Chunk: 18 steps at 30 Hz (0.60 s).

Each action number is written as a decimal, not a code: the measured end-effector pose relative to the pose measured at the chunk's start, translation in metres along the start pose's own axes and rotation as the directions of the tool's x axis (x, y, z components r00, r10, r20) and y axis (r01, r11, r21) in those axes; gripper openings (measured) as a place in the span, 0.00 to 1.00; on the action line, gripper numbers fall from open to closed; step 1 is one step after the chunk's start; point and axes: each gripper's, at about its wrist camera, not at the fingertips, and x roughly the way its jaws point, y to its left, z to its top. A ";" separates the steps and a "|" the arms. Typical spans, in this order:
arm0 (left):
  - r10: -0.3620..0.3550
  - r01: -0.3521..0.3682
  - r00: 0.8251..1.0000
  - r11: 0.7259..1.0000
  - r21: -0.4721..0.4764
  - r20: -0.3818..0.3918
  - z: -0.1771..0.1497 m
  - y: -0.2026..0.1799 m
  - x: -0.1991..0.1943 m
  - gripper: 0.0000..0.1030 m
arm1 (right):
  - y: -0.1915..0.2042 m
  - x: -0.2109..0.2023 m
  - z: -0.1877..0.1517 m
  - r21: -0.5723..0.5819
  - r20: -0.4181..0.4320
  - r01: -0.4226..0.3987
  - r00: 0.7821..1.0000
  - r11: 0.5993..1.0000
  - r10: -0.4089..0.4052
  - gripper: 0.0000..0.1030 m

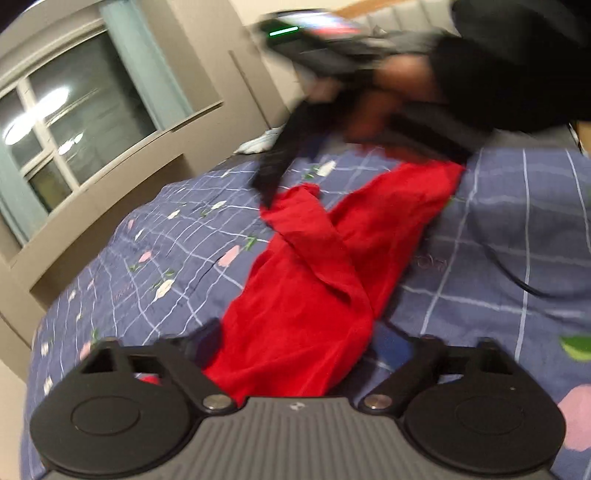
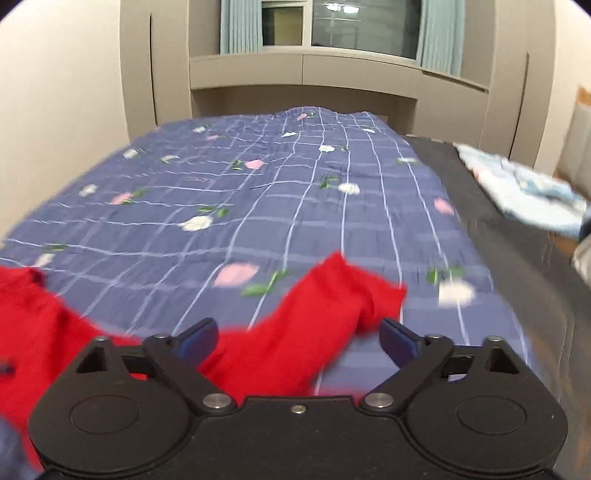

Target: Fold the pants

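Red pants [image 1: 314,273] lie crumpled on a blue checked floral bedsheet [image 1: 166,236], one leg folded across the other. My left gripper [image 1: 310,347] is open, its jaws wide apart over the near end of the pants. In the left wrist view the right gripper [image 1: 273,184] hangs blurred above the far leg end, held by a hand in a black sleeve. In the right wrist view my right gripper [image 2: 299,339] is open, with a red pant leg [image 2: 325,302] lying between and below its blue fingertips [image 2: 397,338].
The bed [image 2: 258,184] runs toward a beige cabinet wall with a window [image 2: 362,26]. A dark strip of mattress [image 2: 498,240] lies on the right with a pale blue cloth [image 2: 524,188] on it. A black cable [image 1: 517,273] crosses the sheet.
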 end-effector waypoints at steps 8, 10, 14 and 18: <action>-0.102 0.100 0.994 0.994 -0.052 -0.030 -0.006 -0.007 0.010 0.16 | 0.011 0.090 0.037 -0.022 -0.200 0.042 0.979 0.999 -0.046 0.54; -0.095 0.093 0.995 0.994 -0.065 -0.022 -0.005 -0.006 0.007 0.09 | 0.012 0.102 0.036 -0.021 -0.237 0.066 0.969 0.998 -0.069 0.41; -0.045 0.043 0.999 0.995 -0.085 -0.016 -0.002 -0.003 0.002 0.02 | 0.003 0.096 0.034 0.010 -0.212 0.101 0.972 0.995 -0.096 0.00; 0.019 -0.020 1.000 0.994 -0.106 -0.011 0.006 0.003 -0.003 0.01 | -0.020 0.061 0.037 0.051 -0.104 0.108 0.989 0.993 -0.102 0.00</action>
